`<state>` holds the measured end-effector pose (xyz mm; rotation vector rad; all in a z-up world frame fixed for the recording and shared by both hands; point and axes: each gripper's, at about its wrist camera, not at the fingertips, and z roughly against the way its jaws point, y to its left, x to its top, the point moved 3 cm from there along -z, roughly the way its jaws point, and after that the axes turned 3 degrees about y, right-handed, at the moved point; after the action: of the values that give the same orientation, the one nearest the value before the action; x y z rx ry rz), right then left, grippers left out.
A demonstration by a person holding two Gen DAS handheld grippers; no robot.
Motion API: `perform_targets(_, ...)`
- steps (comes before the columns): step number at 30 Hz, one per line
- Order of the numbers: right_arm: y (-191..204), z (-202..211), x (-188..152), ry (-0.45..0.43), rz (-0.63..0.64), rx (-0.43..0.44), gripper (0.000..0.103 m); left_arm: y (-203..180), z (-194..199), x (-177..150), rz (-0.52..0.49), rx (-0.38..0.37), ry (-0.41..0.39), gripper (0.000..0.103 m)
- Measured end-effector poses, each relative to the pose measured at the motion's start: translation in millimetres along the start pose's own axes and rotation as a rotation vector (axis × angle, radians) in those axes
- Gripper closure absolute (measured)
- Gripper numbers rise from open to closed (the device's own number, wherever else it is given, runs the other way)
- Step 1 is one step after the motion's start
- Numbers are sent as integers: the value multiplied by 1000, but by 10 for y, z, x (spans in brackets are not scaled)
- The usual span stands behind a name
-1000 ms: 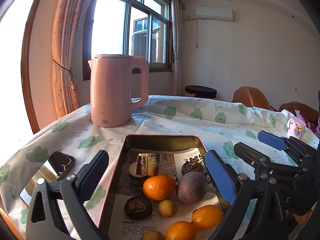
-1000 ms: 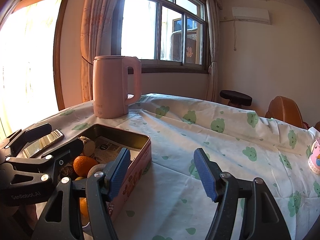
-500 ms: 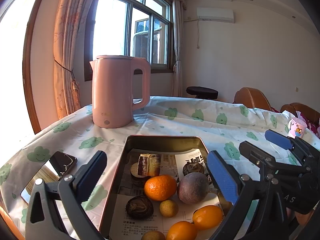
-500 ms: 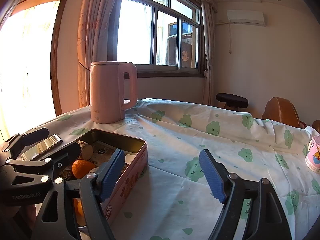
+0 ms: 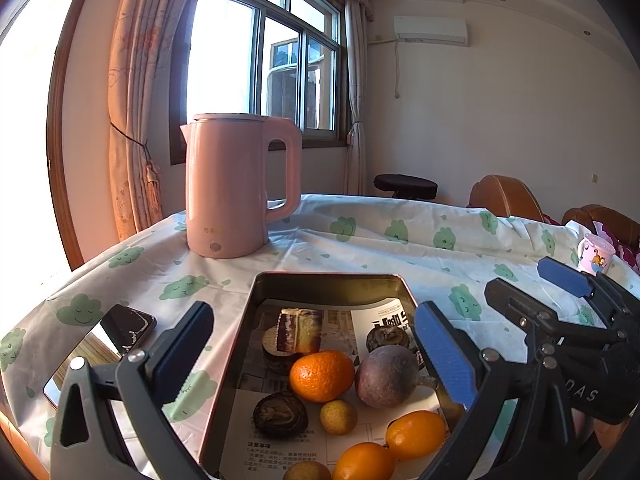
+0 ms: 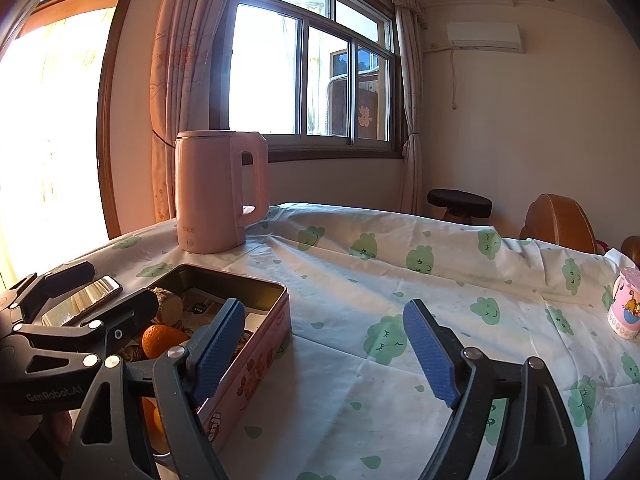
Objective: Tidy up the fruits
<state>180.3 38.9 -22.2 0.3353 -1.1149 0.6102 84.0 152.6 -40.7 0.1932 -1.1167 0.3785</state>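
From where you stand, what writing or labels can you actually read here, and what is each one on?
"GenRobot.AI": on the left gripper, seen from the right wrist camera.
"DAS": partial lettering on the right gripper, seen from the left wrist camera.
Pink tin: side lettering cut off, unreadable.
Printed paper lining the tin: too blurred.
Pink kettle: small mark, too small.

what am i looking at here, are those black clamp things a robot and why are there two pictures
No robot: a person holds a hand-held gripper in each hand, each with a fisheye camera looking along its jaws. One picture comes from the left gripper, the other from the right gripper. Each also shows in the other's view.

On the table's cloud-print cloth stand a pink kettle, a pink tin lined with printed paper, a phone and a small cartoon cup. In the tin lie an orange, a purple round fruit, kumquats and some dark fruits.

Nothing is held: the left jaws stand open above the tin, and the right jaws have just been opening over bare cloth.
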Motion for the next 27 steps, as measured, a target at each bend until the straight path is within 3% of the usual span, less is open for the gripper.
perform_targets(27,-28,49,-2,-15,-14,-19,19,14,57,0,-5,29,-24,0)
